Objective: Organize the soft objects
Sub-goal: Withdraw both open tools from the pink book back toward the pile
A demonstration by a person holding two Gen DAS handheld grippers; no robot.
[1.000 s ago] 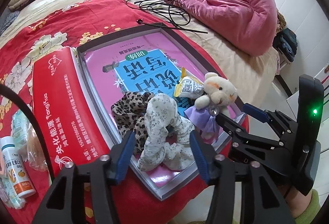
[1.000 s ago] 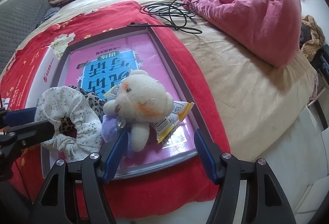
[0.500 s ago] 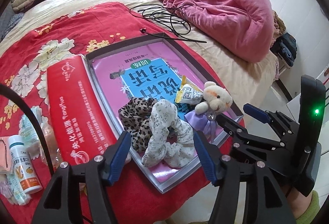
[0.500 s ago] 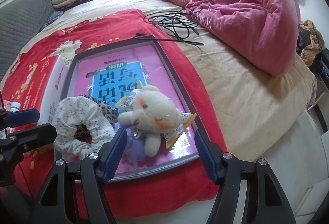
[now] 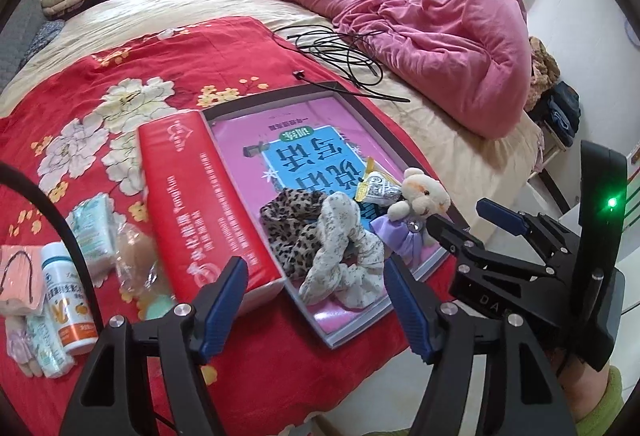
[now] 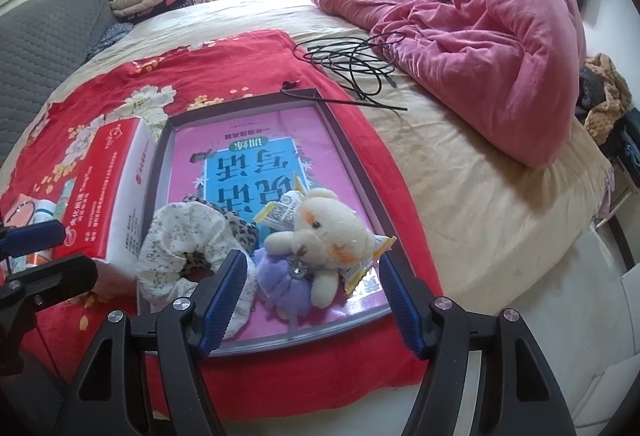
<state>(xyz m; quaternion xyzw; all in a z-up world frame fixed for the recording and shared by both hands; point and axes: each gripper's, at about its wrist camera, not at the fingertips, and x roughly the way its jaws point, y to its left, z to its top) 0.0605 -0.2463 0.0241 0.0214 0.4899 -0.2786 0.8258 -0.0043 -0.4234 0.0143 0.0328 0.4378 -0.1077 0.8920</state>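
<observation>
A dark-rimmed tray (image 5: 240, 155) with a pink book cover inside lies on the red flowered cloth. On its near end rest a white floral scrunchie (image 5: 340, 248) (image 6: 184, 240), a leopard scrunchie (image 5: 292, 220), a cream plush bear in a purple dress (image 5: 420, 195) (image 6: 324, 236) and a yellow snack packet (image 5: 376, 187). My left gripper (image 5: 314, 300) hovers short of the white scrunchie. Its jaws are opening and hold nothing. My right gripper (image 6: 312, 292) is open just short of the bear, which it does not touch.
A long red box (image 5: 188, 195) lies against the tray's left side. A pill bottle (image 5: 68, 300) and tissue packs sit further left. Coiled black cable (image 5: 344, 51) and a pink duvet (image 5: 440, 35) lie beyond. The bed's edge drops off at the right.
Both grippers have lifted and drawn back from the tray, so more of the bed shows. The left jaws stand wider. The scrunchies, bear and packet have stayed put.
</observation>
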